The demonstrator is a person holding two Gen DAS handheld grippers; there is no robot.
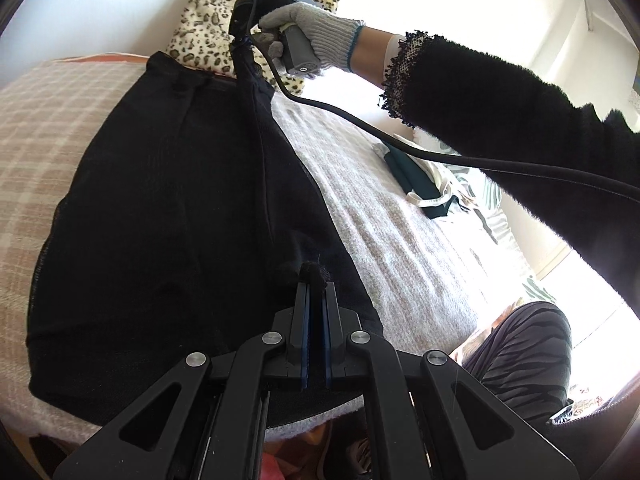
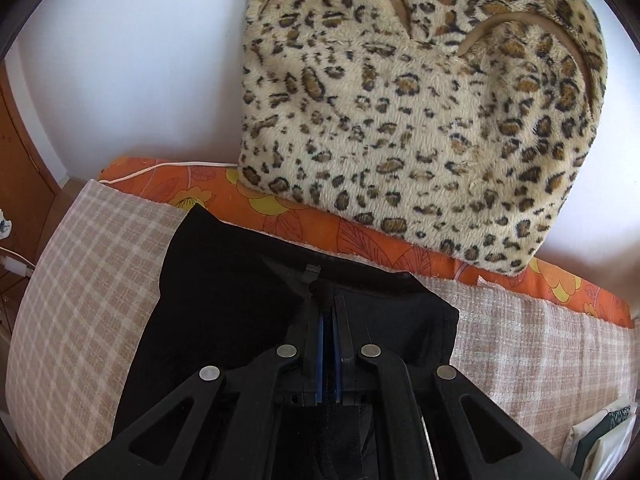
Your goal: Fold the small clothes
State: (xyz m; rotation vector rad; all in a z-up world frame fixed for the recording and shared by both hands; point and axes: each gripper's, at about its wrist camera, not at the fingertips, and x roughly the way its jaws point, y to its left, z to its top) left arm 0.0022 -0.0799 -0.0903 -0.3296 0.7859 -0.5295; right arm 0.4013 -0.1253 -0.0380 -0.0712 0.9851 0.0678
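1. At the near edge of the bed (image 1: pixel 408 216), the left claw (image 1: pixel 317 280) is clamped on a fold of the black garment (image 1: pixel 160 208).
2. The garment lies spread across the checked blanket (image 1: pixel 44 128).
3. At the garment's far end, the right claw (image 2: pixel 331 300) is clamped on its waistband, held by a gloved hand (image 1: pixel 316 36).
4. Beyond, a leopard-print cushion (image 2: pixel 420 120) leans against the wall.
5. At far right lies a dark green garment (image 1: pixel 412 172).
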